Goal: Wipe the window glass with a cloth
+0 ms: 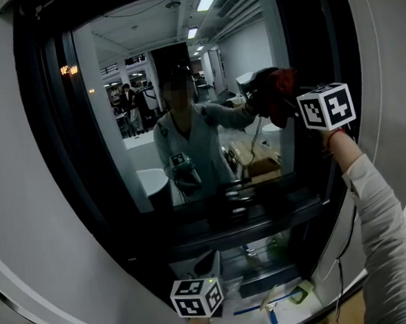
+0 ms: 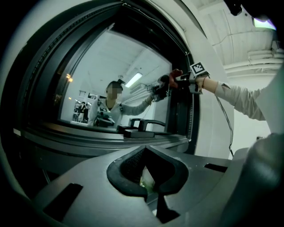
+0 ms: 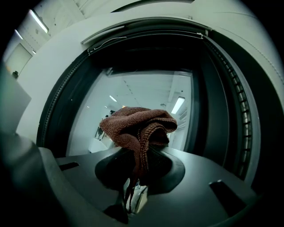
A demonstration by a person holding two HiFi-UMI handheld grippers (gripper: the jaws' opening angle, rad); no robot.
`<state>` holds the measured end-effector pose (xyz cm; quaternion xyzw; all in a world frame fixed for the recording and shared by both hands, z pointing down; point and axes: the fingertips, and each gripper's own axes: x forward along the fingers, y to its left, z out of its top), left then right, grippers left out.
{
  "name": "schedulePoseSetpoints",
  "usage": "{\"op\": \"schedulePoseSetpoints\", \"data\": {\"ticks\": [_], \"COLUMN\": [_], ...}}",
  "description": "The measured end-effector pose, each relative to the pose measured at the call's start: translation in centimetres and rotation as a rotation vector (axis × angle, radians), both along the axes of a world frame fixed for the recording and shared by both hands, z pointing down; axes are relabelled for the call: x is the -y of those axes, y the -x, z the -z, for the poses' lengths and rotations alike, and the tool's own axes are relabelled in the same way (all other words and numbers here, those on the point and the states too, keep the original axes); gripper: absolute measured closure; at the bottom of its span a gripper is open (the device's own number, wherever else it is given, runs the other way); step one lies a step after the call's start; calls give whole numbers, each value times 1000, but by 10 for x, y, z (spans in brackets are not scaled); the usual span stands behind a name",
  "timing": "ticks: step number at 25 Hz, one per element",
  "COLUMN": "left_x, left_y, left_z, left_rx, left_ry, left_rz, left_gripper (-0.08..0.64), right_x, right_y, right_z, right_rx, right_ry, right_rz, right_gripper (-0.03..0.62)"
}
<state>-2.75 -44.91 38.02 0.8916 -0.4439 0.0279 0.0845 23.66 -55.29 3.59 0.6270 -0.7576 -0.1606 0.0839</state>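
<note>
Grippers: 2 | right gripper (image 3: 135, 179): jaws clenched on 1 brown cloth (image 3: 138, 126), held against the window glass (image 1: 136, 93) at the pane's 2 o'clock | left gripper (image 2: 151, 186): jaws pressed together, nothing between them, at 6 o'clock in head view, below the frame | window handle (image 2: 144, 125): 1

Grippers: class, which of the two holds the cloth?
The right gripper, up at the window glass, with its jaws shut on the brown cloth. The left gripper hangs low, jaws together on nothing.
</note>
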Motion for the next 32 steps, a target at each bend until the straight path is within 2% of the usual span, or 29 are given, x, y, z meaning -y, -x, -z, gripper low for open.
{"op": "schedulePoseSetpoints", "data": {"ticks": [11, 17, 22, 32], "left_x": [1, -4, -6, -33], "left_y": [7, 15, 32, 68], "left_z": [-2, -2, -3, -4], "left_rx": [-3, -5, -8, -11], "left_ry": [7, 10, 10, 21], "left_rz": [3, 15, 44, 149], "left_gripper": [555, 555, 555, 555], "right_x": [-4, -22, -35, -59], "right_y": [-28, -10, 41, 191], "right_z": [-1, -7, -31, -103], "right_rx": [2, 17, 38, 83], "right_ry": [10, -26, -39, 22], "right_rz": [-89, -60, 72, 424], "right_gripper": [528, 528, 528, 528]}}
